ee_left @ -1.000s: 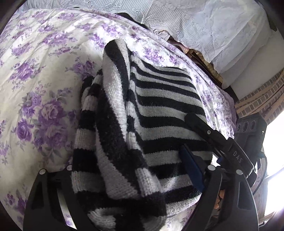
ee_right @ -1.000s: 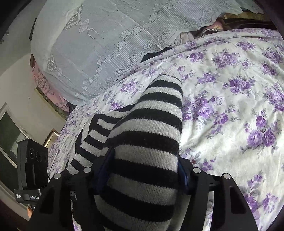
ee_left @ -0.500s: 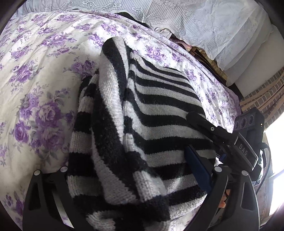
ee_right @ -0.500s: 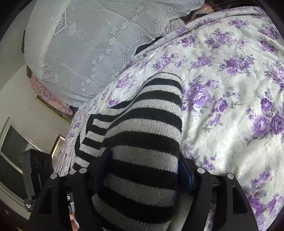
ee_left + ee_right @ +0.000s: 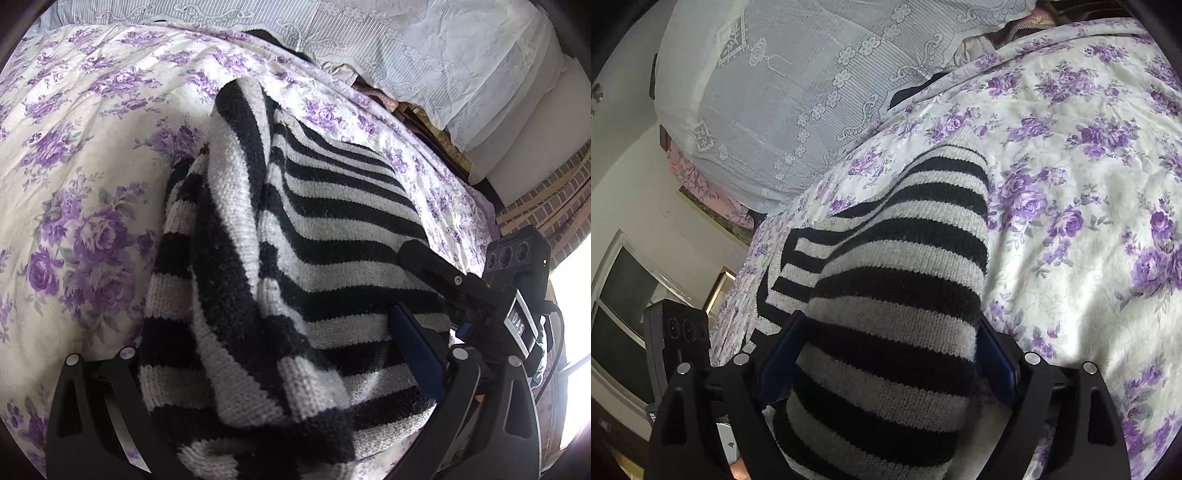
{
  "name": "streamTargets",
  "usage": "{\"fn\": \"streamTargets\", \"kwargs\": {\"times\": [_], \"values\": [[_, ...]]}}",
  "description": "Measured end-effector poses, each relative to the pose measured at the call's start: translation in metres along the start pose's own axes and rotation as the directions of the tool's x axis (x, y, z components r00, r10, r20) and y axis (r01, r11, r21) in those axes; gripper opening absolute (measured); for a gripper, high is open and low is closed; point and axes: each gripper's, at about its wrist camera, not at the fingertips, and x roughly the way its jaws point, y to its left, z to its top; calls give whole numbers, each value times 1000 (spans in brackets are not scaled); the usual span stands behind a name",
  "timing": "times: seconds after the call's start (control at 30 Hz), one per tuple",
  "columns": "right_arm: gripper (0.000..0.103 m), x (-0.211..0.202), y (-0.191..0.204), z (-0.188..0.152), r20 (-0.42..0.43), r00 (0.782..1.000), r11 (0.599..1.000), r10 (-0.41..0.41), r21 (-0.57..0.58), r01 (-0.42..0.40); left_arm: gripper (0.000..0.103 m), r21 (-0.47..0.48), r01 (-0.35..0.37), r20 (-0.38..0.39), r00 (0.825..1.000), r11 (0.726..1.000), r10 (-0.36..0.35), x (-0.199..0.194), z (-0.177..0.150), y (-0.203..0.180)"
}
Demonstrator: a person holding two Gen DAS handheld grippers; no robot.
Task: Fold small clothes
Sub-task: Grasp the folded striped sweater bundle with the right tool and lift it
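While the striped sweater (image 5: 314, 236) lies on the floral bedsheet (image 5: 74, 177), I hold it at two places. My left gripper (image 5: 280, 373) is clamped on a bunched fold of the knit; the fabric fills the gap between its fingers and spills over the near edge of the frame. My right gripper (image 5: 886, 354) is clamped on a banded section of the striped sweater (image 5: 897, 295), with a blue pad (image 5: 995, 363) pressed against each side of the knit.

Edges, taken from the sweater:
- In the left wrist view, a raised ridge of fabric runs from the left gripper toward the far end of the garment. To the right of that ridge the body lies flatter, and its far edge forms a straight diagonal line on the sheet.
- In the right wrist view, the ribbed far end of the held section rests on the floral bedsheet (image 5: 1071, 184); a flatter striped panel lies to its left.

Open room:
- Bare sheet extends left of the sweater in the left wrist view, and right of and beyond it in the right wrist view.
- A lace-covered pillow (image 5: 783, 96) bounds the sheet beyond the sweater.
- My right gripper (image 5: 476, 295) shows in the left wrist view at the right edge of the sweater.
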Motion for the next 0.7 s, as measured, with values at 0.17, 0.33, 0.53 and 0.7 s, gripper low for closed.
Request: {"fn": "streamTargets", "kwargs": {"times": [0.17,0.33,0.53,0.7], "values": [[95,3,4,1,-19,1000,1000,-1,-25,1,99,5,-10,-1,1000,1000,10,0,0,0],[95,3,3,1,-17,1000,1000,2,-24,-2,99,7,-16,-4,1000,1000,16,-1,1,1],[96,3,3,2,-13,1000,1000,12,-20,-12,99,27,-39,4,999,999,39,-1,1,-5],[95,0,2,1,-9,1000,1000,16,-18,-17,99,96,-112,47,993,989,107,-6,-1,-18]]}}
